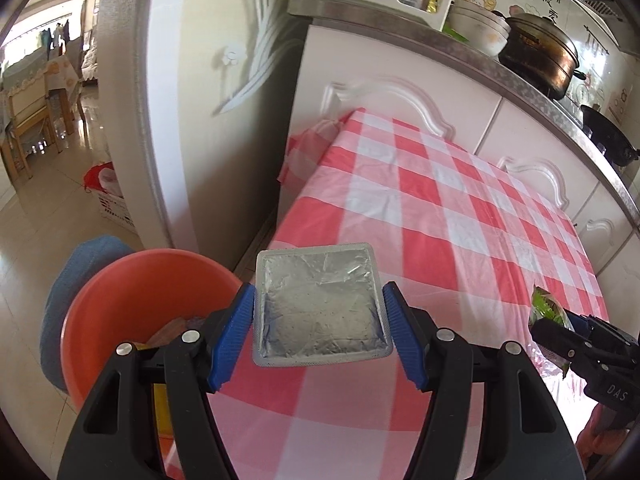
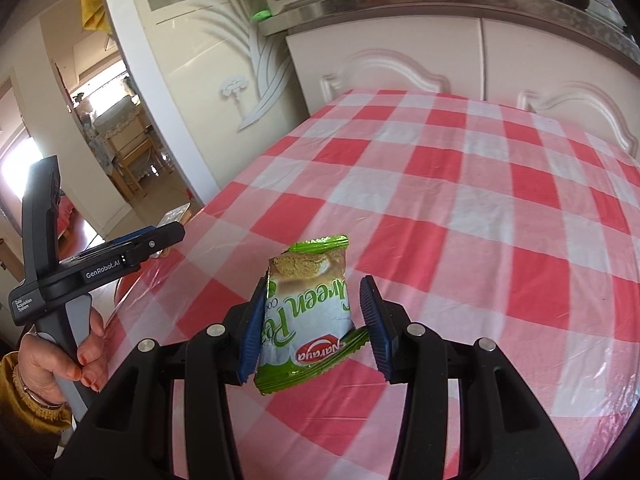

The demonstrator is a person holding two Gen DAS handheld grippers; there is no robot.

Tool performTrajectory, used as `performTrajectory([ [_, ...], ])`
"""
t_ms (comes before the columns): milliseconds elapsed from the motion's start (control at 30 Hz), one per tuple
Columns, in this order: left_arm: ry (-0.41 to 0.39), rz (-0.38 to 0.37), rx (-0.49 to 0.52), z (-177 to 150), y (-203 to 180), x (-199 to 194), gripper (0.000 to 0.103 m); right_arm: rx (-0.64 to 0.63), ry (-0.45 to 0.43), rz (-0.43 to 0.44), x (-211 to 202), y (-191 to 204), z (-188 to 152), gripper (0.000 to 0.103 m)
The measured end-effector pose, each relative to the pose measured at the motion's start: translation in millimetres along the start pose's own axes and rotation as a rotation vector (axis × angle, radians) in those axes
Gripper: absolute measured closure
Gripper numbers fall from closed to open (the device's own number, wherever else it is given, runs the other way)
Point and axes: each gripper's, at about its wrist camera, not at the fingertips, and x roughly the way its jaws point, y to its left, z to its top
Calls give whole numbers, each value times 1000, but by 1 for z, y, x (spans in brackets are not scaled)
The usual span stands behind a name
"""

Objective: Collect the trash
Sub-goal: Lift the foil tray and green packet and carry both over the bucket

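Silver foil sachet (image 1: 320,306) sits between the blue pads (image 1: 234,336) of the left gripper (image 1: 320,332), clamped flat by its side edges above the near left edge of the red-and-white checked tablecloth (image 1: 440,208), just beside an orange plastic basin (image 1: 132,300) on the floor. Green-and-white Naraya snack packet (image 2: 306,316) stands upright in the right gripper (image 2: 314,332), left pad pressing it and the right pad on its crimped edge, above the same cloth.
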Motion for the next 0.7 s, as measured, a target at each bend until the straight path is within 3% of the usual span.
performTrajectory([
  [700, -24, 85, -55, -4, 61, -16, 38, -146, 53, 82, 28, 82, 17, 56],
])
